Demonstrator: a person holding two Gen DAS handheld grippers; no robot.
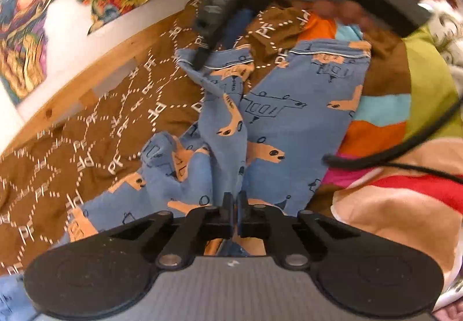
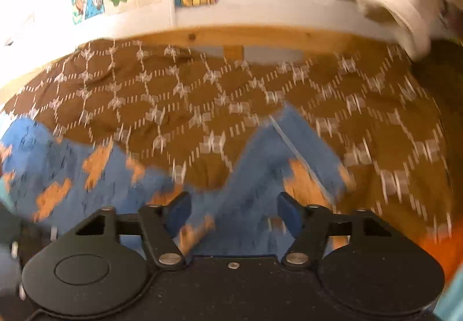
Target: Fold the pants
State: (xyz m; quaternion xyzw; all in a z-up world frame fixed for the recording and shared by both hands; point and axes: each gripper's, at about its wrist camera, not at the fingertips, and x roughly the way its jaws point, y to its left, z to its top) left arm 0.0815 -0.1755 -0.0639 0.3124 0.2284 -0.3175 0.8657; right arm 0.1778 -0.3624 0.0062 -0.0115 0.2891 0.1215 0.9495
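L gripper [image 1: 235,205] jaws together, clamped on blue print pajama pants [image 1: 289,124] near waist end; pants spread fwd over brown patterned blanket [image 1: 86,124]. R gripper [image 2: 233,212] jaws apart, hem cloth between fingers, not pinched.
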